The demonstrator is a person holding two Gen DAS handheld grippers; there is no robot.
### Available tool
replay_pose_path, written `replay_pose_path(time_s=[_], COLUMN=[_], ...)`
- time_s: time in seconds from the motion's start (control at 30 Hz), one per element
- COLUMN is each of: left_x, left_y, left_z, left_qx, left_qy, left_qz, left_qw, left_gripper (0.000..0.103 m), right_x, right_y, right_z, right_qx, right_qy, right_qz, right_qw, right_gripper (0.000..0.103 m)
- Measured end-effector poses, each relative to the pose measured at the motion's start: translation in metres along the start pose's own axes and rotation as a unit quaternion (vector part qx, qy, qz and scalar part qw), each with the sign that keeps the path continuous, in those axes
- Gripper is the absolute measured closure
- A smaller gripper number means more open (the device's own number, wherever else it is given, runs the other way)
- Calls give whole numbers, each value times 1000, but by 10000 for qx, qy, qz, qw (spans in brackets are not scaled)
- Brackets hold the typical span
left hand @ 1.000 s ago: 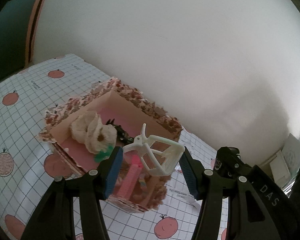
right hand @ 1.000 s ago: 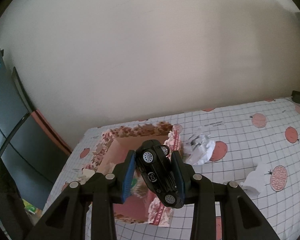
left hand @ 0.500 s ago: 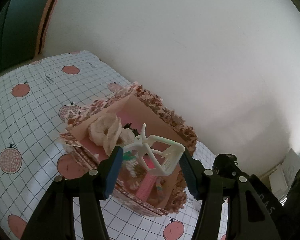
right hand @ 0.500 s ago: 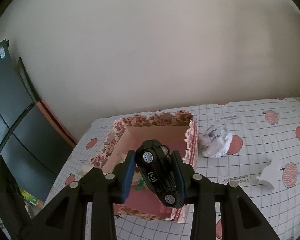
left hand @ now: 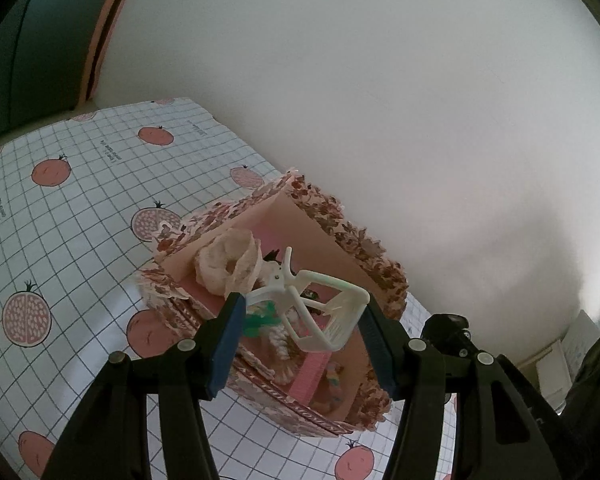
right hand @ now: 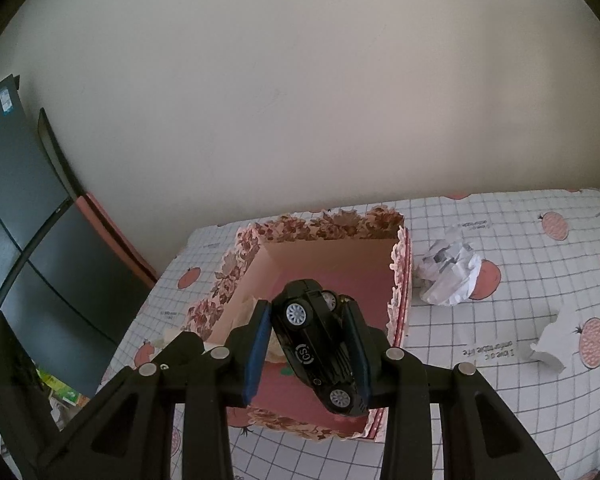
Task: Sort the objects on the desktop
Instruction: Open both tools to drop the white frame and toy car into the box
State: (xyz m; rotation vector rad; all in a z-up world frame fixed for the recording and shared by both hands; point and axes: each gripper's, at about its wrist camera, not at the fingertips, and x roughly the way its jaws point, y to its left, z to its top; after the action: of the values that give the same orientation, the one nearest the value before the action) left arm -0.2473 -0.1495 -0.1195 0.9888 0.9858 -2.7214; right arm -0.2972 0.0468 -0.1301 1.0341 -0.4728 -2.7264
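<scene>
Two claws hang over the flowered box (right hand: pixel 320 228) on the bench (right hand: pixel 500 400). Left claw (left hand: pixel 302 334) grips a white hair clip (left hand: pixel 320 312) above the box; right claw (right hand: pixel 308 344) clamps a black toy car (right hand: pixel 320 340) over its open top.

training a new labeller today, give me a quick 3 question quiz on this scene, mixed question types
1. True or false: the right gripper is shut on a black toy car.
2. What does the left gripper hold? A) a white hair claw clip B) a pen C) a cup
3. Fill in: the crumpled paper ball lies ___ the floral box, on the fruit-print tablecloth.

Key: 1 true. 2 A, the white hair claw clip, held over the box. 3 outside, to the right of the box in the right wrist view.
</scene>
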Motion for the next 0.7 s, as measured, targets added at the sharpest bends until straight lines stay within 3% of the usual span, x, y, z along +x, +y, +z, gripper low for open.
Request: replay_pose_path(time_s=[0.43,0.7], left_x=[15,19], left_y=[11,7], left_z=[-2,-3], left_qx=[-133,46], left_qy=[152,142], left_qz=[67,109], left_qw=[9998,9998], left_gripper=[44,43], right_x=[27,39], right_y=[0,-7], right_z=[-12,-18], right_qx=[-43,73], right_qy=[379,558], right_qz=[-111,-184], right_qw=[9992,9982], right_gripper=[64,64])
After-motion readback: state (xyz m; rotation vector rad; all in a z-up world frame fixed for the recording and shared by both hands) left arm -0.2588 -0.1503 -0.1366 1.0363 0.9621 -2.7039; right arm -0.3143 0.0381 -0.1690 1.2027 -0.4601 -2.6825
